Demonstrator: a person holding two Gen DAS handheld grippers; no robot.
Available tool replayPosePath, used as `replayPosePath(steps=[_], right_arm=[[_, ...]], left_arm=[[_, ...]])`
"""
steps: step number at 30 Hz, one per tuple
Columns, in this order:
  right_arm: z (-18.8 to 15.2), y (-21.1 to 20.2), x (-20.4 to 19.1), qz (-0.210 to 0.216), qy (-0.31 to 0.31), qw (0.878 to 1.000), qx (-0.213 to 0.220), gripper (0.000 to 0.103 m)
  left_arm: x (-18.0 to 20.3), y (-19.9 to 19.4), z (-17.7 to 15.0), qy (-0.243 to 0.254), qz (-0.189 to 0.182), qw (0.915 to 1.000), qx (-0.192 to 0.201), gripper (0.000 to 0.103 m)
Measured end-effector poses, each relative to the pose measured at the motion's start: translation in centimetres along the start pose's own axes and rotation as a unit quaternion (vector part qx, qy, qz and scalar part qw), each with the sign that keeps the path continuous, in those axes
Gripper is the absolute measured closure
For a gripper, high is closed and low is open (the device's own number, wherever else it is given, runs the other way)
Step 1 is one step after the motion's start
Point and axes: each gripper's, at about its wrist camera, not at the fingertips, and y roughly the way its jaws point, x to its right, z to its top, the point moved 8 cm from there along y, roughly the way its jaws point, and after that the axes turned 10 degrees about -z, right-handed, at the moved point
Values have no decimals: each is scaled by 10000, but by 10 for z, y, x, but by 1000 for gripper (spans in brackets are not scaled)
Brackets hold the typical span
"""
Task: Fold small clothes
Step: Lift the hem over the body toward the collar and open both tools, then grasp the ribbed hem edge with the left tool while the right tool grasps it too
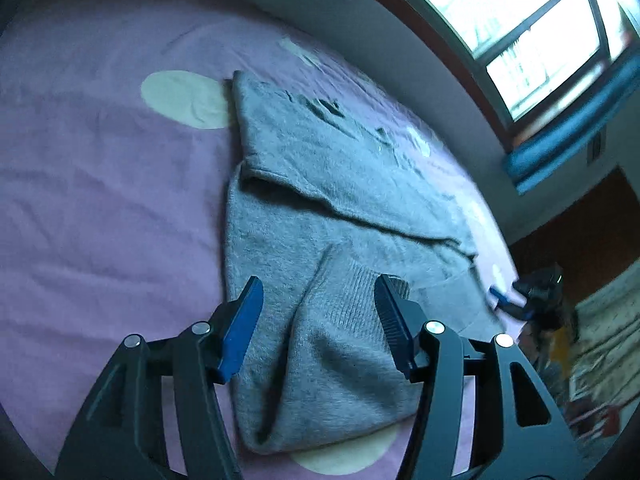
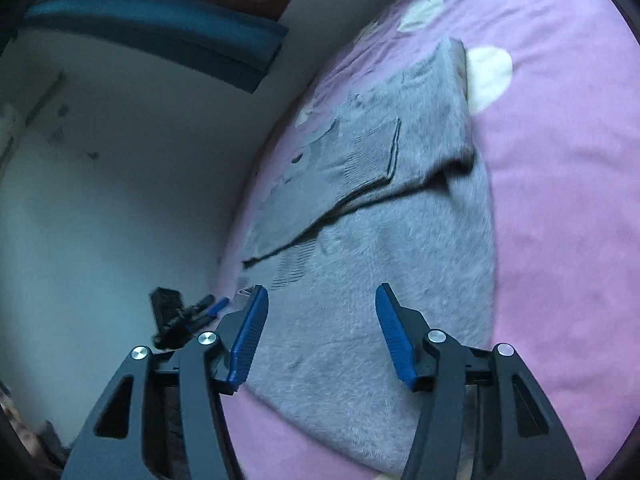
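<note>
In the left wrist view, the left gripper [image 1: 318, 312] stood about half open with nothing pinched in it. The gray sweater [image 1: 340, 208] lay flat on the purple bed cover [image 1: 100, 200], already folded partway, with one flap lying across its middle. A soft bump with a ribbed cuff (maybe a sleeve) sat right under the open jaws and between them, but the pads were not pressing on it. To do this step well, the person likely needed to let the cloth settle, then pat down the bump so the fold stayed neat.

In the right wrist view, the right gripper [image 2: 322, 316] was also about half open and held nothing. The same sweater [image 2: 380, 240] spread out just below and ahead of it, near the bed's edge by the wall [image 2: 120, 180].
</note>
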Motion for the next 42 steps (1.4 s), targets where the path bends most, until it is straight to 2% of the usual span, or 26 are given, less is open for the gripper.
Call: replayPosePath(steps=[2,5,10,16,19,23,26,29,33,37,40,41,42], right_arm=[[3,7,2,-195,-74,9998,-61,47],[7,14,5,-443,-191,9988,-72,47],[4,11,11,-480,-284,9984,-122,47],[4,11,8,-560,-450,9974,-114,47],[4,4,9,-593,-514,9969,-75,47],[5,6,11,-613,-486,9969,-82,47],[2,7,8,-588,-585,9965,-144,47],[0,7,4,-732,-802,9940,-153,47],[4,8,4,-882,-924,9917,-116,48],[16,5,18,-1101,-681,9916,58,48],[14,7,20,-926,-626,9937,-37,48],[12,8,17,-921,-714,9932,-63,51],[10,9,14,-904,-807,9926,-117,60]], left_arm=[[4,11,-1,277,59,9994,-206,47],[6,21,-1,490,248,9981,-278,47],[3,29,6,506,244,9979,-318,46],[7,47,11,818,333,9943,-593,47],[16,54,8,1175,351,9891,-811,48],[20,64,2,1502,340,9814,-1148,58],[17,67,2,1550,400,9803,-1153,70],[16,66,2,1627,463,9789,-1145,77],[17,66,2,1686,530,9777,-1137,77],[15,66,3,1621,493,9793,-1112,77],[14,67,3,1581,474,9802,-1096,77],[14,67,3,1602,490,9799,-1087,77],[15,68,3,1627,511,9794,-1085,77]])
